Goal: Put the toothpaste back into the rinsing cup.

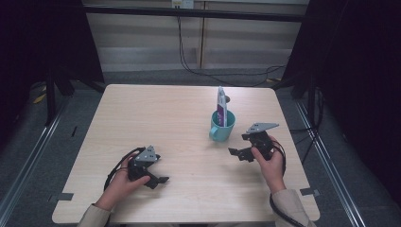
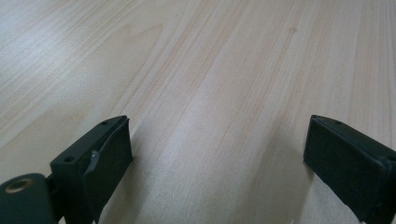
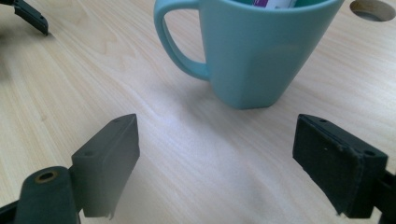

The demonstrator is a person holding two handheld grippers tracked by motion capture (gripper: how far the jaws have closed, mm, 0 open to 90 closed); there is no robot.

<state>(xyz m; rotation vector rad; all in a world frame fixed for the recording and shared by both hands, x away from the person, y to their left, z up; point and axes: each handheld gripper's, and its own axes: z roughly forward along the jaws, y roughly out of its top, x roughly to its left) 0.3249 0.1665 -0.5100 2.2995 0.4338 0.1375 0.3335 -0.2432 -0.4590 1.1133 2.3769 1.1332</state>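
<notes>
1. Surface: pale wood-grain table [image 1: 161, 123], square top; a round hole [image 3: 372, 9] in it just behind the mug. Grey floor around, dark curtains at both sides, cables [image 1: 208, 71] on the floor beyond the far edge.
2. Teal mug [image 1: 222, 126] stands upright, right of the table's centre. Smooth, tapered wall, handle toward the left gripper. A white-and-purple tube [image 1: 221, 106] stands upright inside, rising well above the rim.
3. Right gripper [image 1: 246, 146]: near the mug, not touching; jaws wide apart, bare table between them and the mug.
4. Left gripper [image 1: 158, 178]: low over the near-left table, well apart from the mug; jaws wide apart, nothing between.
</notes>
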